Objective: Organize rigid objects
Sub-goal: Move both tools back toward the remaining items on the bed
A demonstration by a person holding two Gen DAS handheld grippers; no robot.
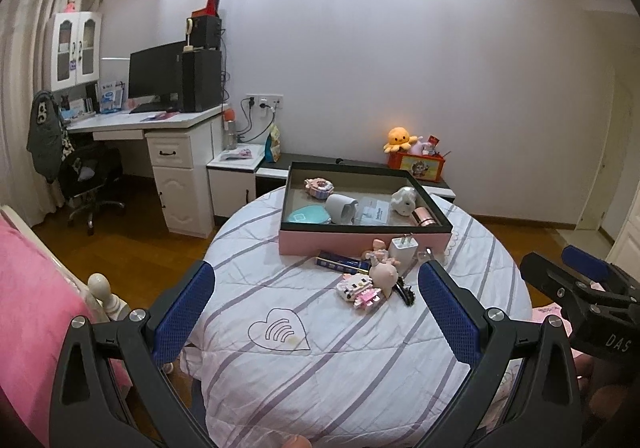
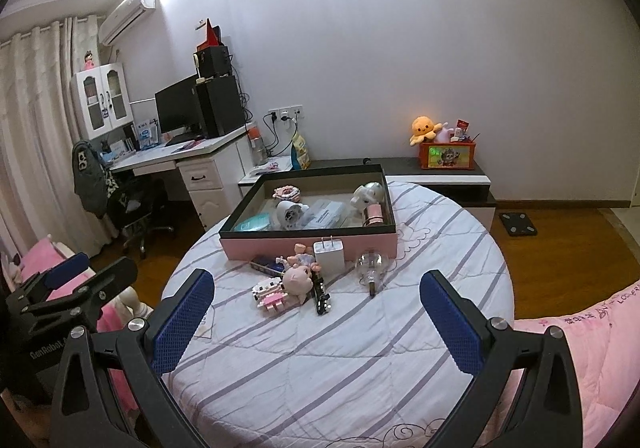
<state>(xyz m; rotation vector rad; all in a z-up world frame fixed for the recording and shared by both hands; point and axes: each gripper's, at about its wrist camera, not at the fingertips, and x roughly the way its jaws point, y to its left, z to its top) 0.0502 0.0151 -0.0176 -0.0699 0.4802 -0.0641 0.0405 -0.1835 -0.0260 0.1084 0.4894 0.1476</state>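
Round striped table; right tongs housing reads "DAS".

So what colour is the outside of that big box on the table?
Pink, with a black rim. The box shows best in the right wrist view.

"DAS" on right gripper, "GenRobot" on left gripper

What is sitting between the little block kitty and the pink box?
In the right wrist view, a pink round doll, a small figurine and a dark blue box lie between the block kitty and the pink box.
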